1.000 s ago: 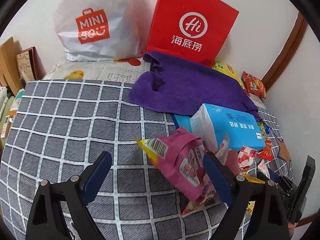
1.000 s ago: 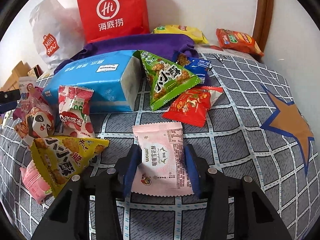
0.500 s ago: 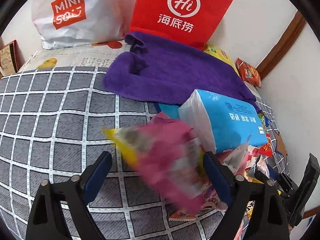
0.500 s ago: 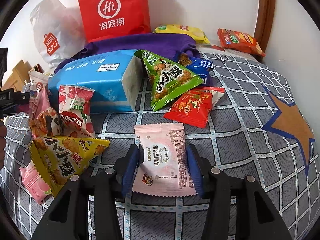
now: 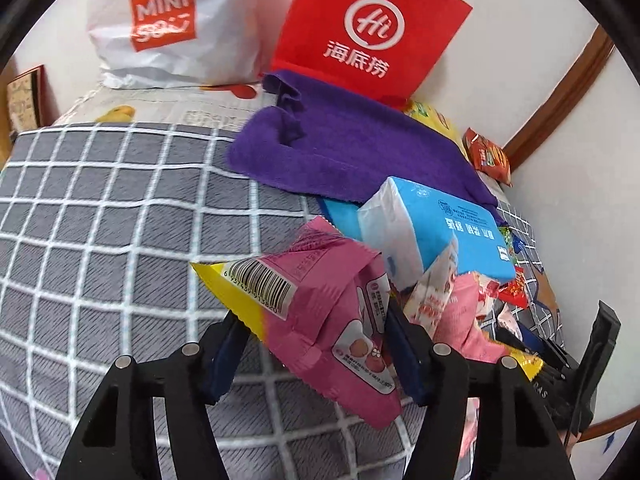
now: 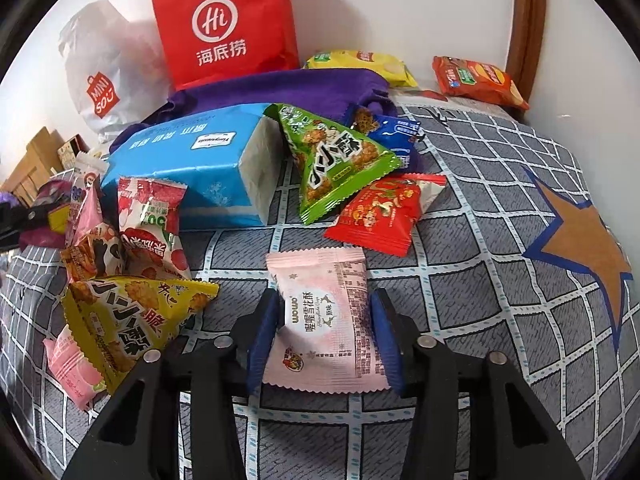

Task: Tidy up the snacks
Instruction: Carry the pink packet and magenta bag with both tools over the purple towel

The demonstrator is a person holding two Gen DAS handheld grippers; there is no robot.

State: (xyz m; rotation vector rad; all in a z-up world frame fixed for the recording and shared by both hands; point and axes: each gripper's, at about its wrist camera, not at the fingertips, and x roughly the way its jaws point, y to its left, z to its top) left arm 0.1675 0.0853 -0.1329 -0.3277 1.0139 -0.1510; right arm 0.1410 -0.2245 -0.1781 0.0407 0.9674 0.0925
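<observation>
My left gripper (image 5: 312,344) is shut on a magenta snack packet (image 5: 332,312) with a yellow barcode corner and holds it just above the checked bedspread. My right gripper (image 6: 324,336) is shut on a pale pink snack packet (image 6: 324,320) that lies flat on the bedspread. Loose snacks lie around: a green triangular packet (image 6: 336,160), a red packet (image 6: 384,212), a yellow triangular packet (image 6: 128,316), a red-and-white packet (image 6: 154,220) and a blue packet (image 6: 394,136).
A blue tissue pack (image 6: 192,160) lies mid-bed, with a purple towel (image 5: 352,148) behind it. A red paper bag (image 5: 372,32) and a white Miniso bag (image 5: 168,24) stand against the wall. Yellow (image 6: 360,62) and orange (image 6: 476,80) packets lie by the wall.
My left gripper has closed on the magenta packet, which it was open around before, and lifted it slightly. The right gripper has stayed on the pale pink packet.
</observation>
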